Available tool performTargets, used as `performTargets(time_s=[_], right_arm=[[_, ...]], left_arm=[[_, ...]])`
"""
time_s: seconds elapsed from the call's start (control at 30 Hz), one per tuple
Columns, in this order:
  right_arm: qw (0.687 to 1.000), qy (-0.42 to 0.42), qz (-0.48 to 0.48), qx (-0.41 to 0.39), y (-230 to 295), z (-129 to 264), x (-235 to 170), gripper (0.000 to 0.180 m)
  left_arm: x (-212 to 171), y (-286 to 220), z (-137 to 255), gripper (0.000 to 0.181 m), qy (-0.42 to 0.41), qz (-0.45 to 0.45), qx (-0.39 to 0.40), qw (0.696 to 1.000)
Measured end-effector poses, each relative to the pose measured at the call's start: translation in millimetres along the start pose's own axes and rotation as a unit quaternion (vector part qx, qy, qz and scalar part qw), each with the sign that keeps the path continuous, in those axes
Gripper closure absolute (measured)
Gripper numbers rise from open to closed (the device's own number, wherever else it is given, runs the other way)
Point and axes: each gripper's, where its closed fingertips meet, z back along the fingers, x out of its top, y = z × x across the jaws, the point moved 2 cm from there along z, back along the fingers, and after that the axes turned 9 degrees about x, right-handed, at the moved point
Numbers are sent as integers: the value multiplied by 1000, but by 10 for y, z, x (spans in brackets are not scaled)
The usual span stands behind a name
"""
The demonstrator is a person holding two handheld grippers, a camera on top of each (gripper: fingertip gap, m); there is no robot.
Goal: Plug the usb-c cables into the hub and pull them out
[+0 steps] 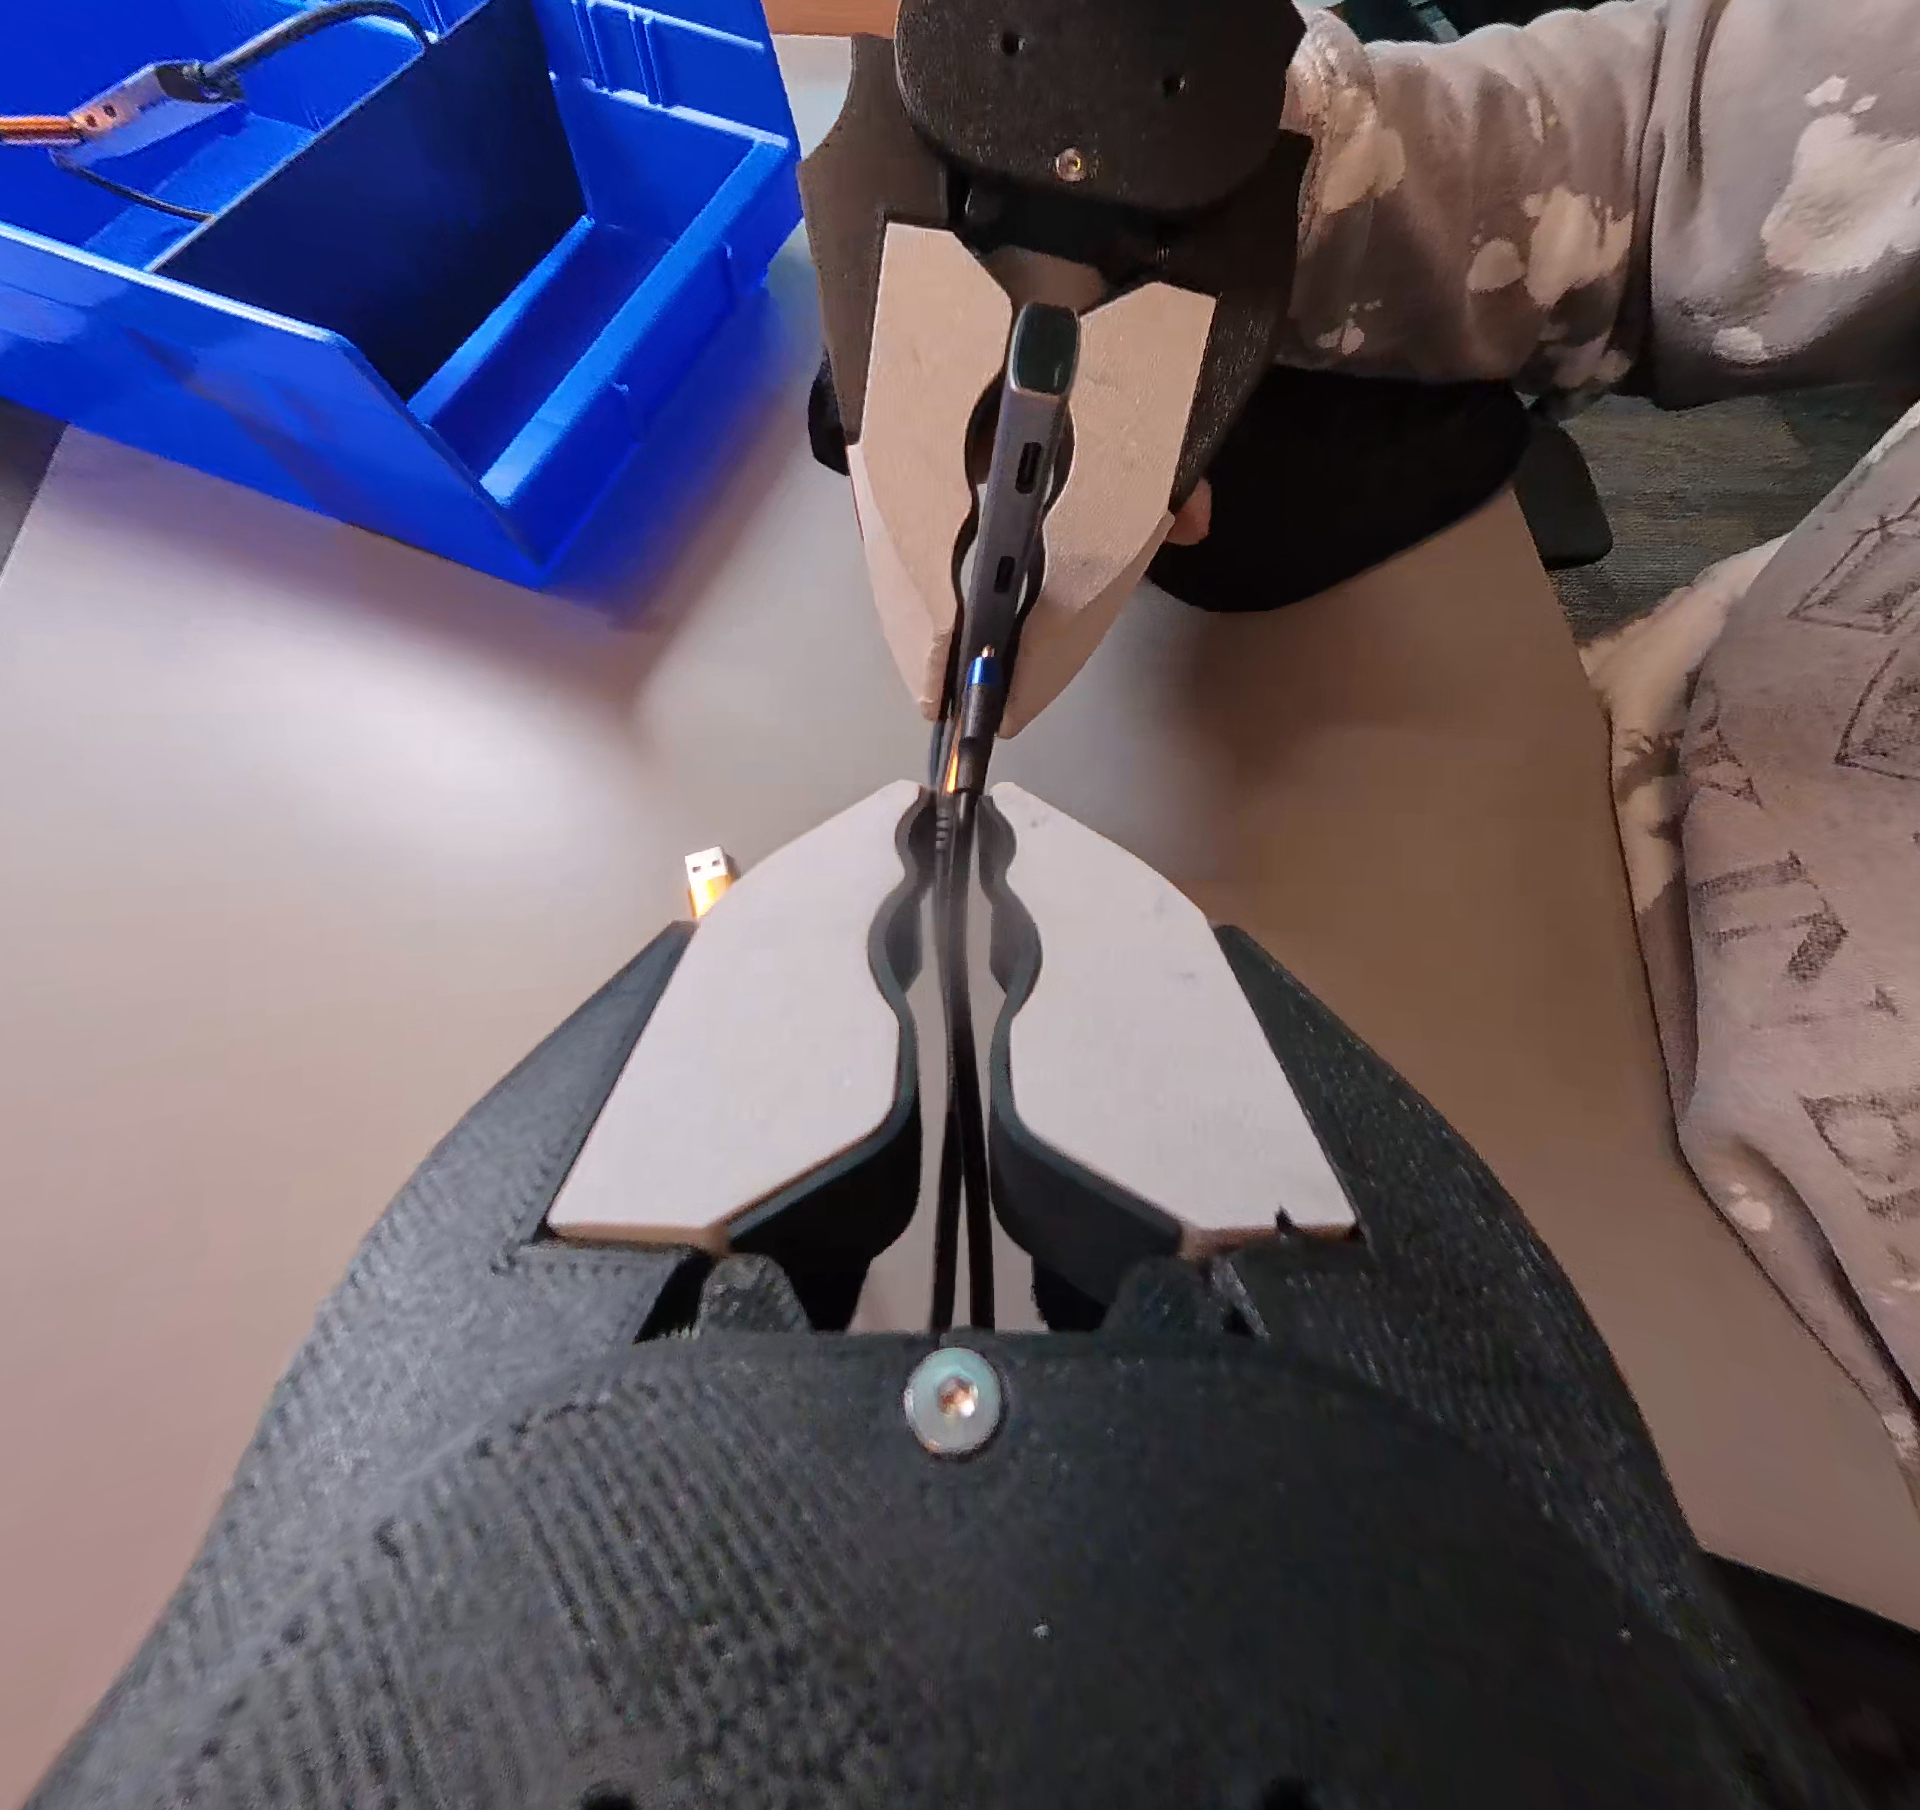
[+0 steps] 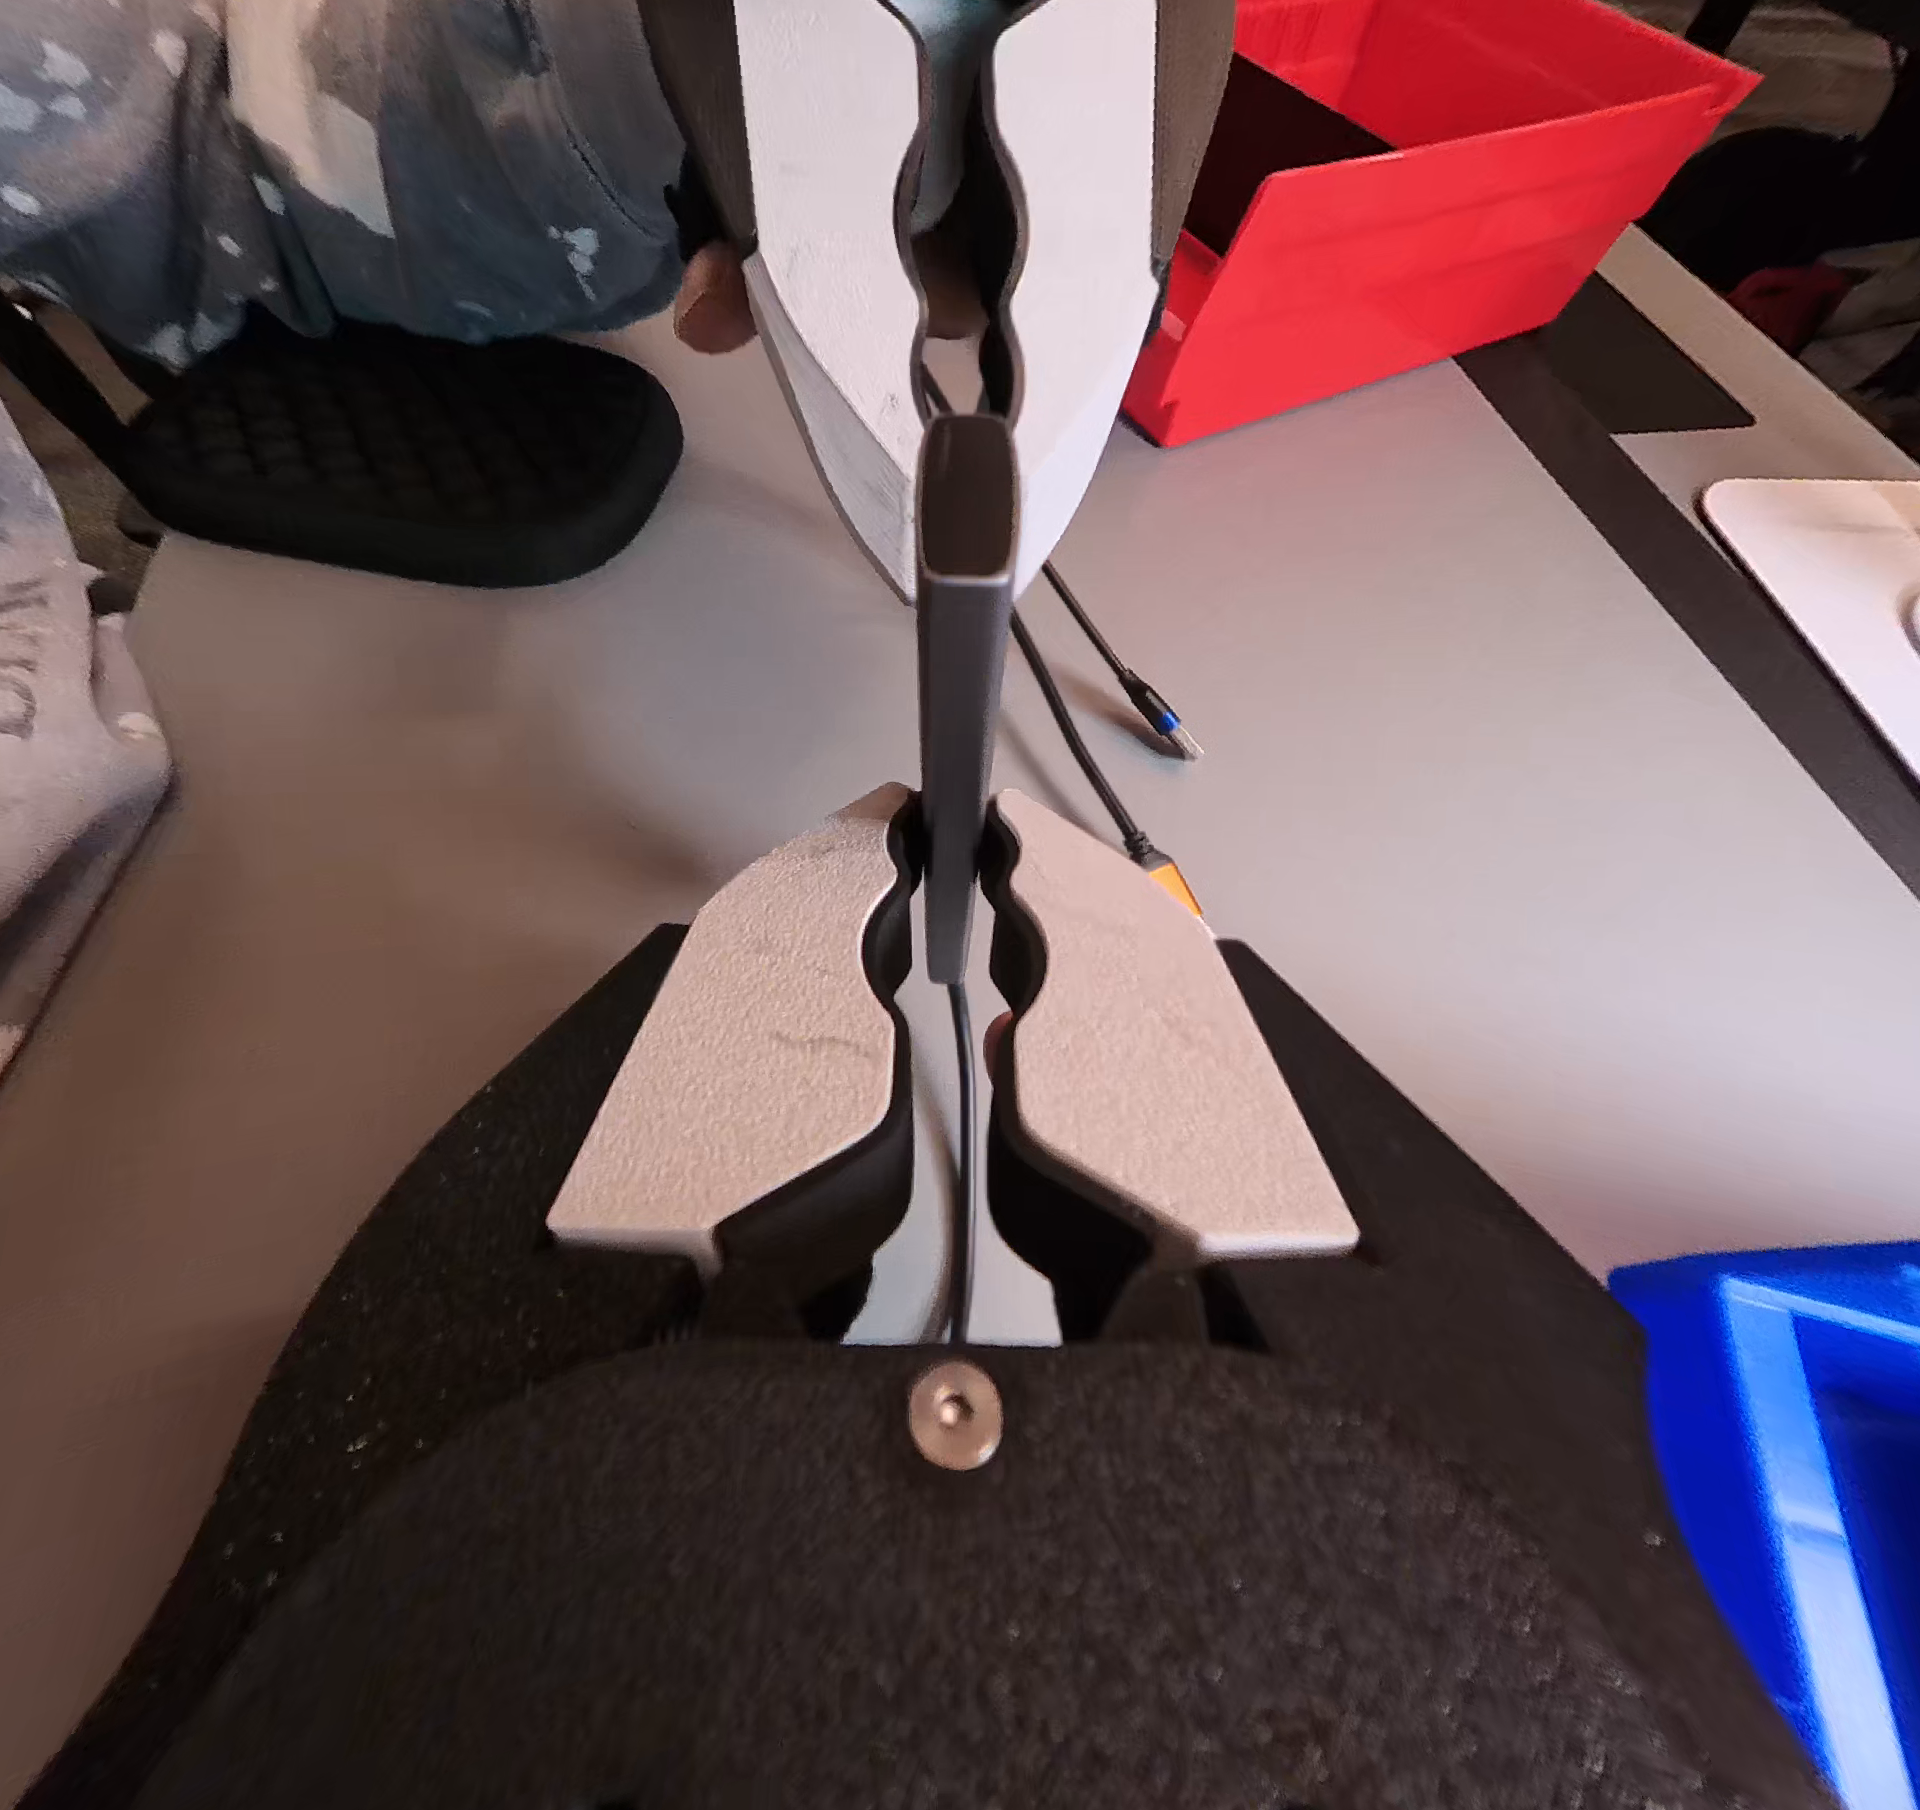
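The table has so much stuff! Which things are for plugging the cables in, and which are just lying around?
For the job:
- hub, held by the right gripper
- black cables, held by the left gripper

Just lying about:
- blue bin with a grey adapter inside
- red bin
- black chair seat

Where the plug meets the hub (image 1: 1023, 472) is hidden between the right gripper (image 1: 961, 711) fingertips, so its seating cannot be told. An orange connector (image 1: 710, 877) left of the left gripper (image 1: 951, 799) is half covered by its finger. The blue bin (image 2: 1808, 1469), right of the right gripper, is cut off by the frame edge.
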Motion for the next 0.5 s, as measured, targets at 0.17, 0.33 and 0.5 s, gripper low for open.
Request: performTargets(time_s=[0.17,0.33,0.5], right_arm=[[1000,1,3,7,26,-38,5,170],[999,36,4,0,6,-81,-40,170],[997,75,18,9,11,-164,-37,170]], left_arm=[[-54,-30,-6,171,14,1,-17,1000],[-61,-59,-41,175,30,4,-20,999],[-70,-54,-3,175,54,23,-25,998]])
